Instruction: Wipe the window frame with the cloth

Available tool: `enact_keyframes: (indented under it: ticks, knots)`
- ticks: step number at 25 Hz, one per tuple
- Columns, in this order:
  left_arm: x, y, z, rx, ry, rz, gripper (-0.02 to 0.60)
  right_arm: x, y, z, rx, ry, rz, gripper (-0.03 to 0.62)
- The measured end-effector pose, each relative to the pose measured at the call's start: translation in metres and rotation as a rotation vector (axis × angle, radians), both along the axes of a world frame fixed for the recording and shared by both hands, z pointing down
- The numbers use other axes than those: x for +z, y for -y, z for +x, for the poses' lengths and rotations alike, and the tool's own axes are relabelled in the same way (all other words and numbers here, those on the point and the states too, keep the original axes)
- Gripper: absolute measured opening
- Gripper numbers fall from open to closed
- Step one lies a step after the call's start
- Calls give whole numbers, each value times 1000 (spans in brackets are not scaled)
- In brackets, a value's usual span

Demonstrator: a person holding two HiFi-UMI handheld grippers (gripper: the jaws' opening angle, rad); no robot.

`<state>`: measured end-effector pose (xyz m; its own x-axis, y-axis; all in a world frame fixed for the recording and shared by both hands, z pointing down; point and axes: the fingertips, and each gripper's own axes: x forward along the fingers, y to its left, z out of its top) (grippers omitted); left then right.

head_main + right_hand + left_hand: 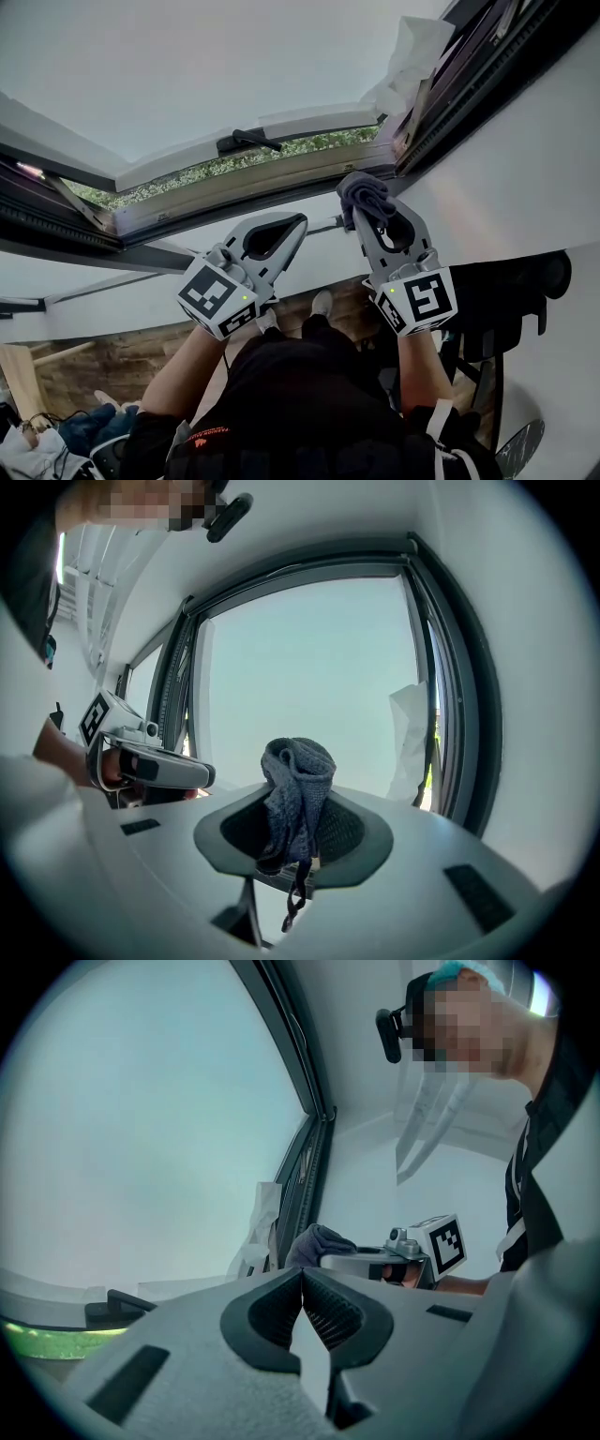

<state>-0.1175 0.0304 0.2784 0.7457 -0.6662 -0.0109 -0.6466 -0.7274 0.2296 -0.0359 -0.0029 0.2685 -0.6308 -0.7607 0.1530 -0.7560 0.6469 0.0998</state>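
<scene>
Grey cloth (298, 761) is clamped in the right tool (294, 803); the left tool (302, 1272) is closed.

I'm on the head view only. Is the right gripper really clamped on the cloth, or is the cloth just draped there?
Observer: Clamped. In the right gripper view the right gripper has its jaws shut on the cloth, whose bunched end sticks up above them.
Operator: And the other one?
Observer: Its own view shows the left gripper with jaw tips together and nothing between them.
Operator: Anything dangling?
Observer: A thin dark loop hangs from the cloth below the jaws.
</scene>
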Motion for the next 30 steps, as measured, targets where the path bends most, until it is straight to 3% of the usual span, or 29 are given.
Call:
enact_keyframes:
  ticks: [30]
  knots:
    - [1, 15, -8, -24, 3, 6, 20, 13, 8, -18, -43, -7, -31, 101]
